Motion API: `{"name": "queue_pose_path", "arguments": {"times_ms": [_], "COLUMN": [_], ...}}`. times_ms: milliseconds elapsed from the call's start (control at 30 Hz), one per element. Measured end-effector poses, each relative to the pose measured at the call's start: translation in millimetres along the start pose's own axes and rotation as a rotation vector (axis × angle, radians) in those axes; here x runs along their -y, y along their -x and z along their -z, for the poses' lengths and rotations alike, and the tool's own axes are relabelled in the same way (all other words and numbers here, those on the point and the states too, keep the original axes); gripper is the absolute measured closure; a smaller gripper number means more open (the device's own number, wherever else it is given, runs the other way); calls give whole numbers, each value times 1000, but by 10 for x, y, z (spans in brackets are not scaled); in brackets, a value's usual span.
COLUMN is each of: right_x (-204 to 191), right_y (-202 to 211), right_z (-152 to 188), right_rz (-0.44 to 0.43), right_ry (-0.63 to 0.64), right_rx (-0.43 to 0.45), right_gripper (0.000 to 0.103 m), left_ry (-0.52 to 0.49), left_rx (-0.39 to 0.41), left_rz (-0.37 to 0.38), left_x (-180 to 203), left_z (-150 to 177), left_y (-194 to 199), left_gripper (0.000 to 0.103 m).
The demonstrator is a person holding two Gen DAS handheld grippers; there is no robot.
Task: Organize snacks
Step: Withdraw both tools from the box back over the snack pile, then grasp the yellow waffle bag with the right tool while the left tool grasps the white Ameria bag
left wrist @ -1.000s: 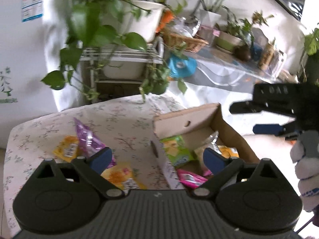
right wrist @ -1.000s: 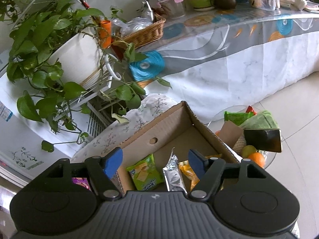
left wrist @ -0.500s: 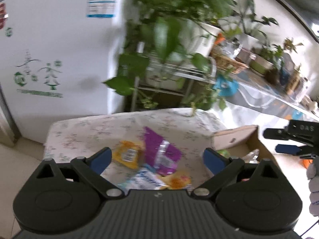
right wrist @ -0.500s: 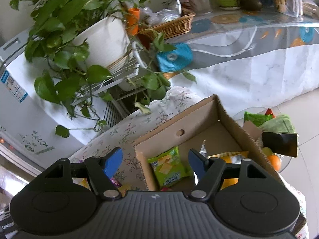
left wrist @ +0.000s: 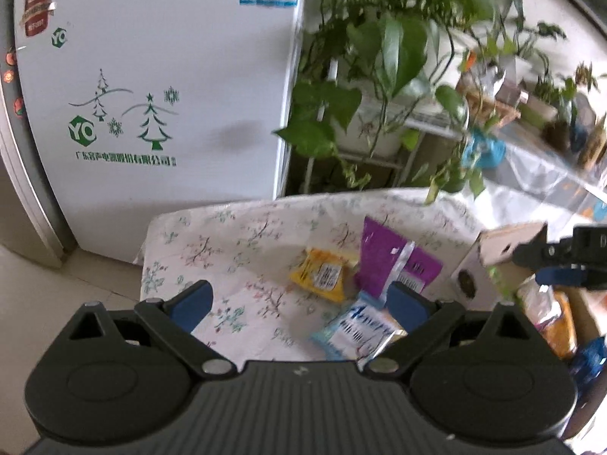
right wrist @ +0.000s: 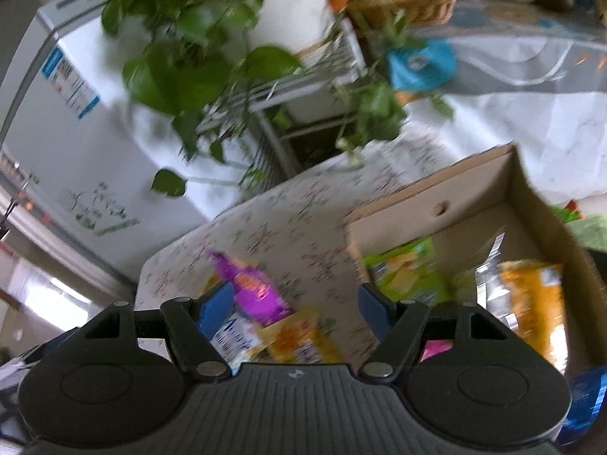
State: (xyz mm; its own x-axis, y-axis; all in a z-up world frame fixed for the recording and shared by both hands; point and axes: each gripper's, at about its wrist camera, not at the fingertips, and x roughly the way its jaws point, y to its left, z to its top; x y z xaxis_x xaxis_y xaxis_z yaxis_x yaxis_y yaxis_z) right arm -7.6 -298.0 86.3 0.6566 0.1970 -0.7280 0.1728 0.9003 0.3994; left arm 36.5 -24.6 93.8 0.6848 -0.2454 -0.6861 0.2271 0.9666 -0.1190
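Note:
On the floral tablecloth (left wrist: 235,250) lie a purple snack bag (left wrist: 390,261), a yellow packet (left wrist: 322,275) and a blue-white packet (left wrist: 360,331). My left gripper (left wrist: 299,299) is open and empty above them. The cardboard box (right wrist: 470,197) on the right holds a green bag (right wrist: 406,269), a silver pack (right wrist: 489,276) and an orange bag (right wrist: 535,295). My right gripper (right wrist: 296,303) is open and empty, over the table at the box's left edge. It also shows in the left wrist view (left wrist: 557,261). The purple bag (right wrist: 250,288) shows blurred there.
A white freezer (left wrist: 151,94) stands behind the table. Trailing potted plants (left wrist: 383,49) on a metal rack hang over the table's far edge. A long covered table (right wrist: 531,76) with a wicker basket (right wrist: 409,3) runs at the back right.
Both grippers have swung left, away from the box toward the loose snacks on the tablecloth. Both stay open and empty.

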Motion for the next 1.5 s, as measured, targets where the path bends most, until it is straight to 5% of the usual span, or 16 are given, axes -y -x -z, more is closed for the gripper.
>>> {"name": "queue_pose_path", "arguments": {"times_ms": [233, 967, 1500], "right_x": [-174, -285, -339], "right_y": [-339, -1171, -1255], "right_z": [133, 372, 408], "right_rz": [-45, 227, 187], "right_ry": [33, 130, 185], "right_rx": [-122, -260, -307], "right_gripper": [25, 39, 36], "left_ry": [-86, -415, -495], "left_rx": [-20, -67, -85], "left_rz": [14, 179, 165], "left_x": [-48, 371, 517], "left_z": [150, 440, 427], "left_y": [-98, -588, -1097], "left_gripper": [5, 7, 7]}}
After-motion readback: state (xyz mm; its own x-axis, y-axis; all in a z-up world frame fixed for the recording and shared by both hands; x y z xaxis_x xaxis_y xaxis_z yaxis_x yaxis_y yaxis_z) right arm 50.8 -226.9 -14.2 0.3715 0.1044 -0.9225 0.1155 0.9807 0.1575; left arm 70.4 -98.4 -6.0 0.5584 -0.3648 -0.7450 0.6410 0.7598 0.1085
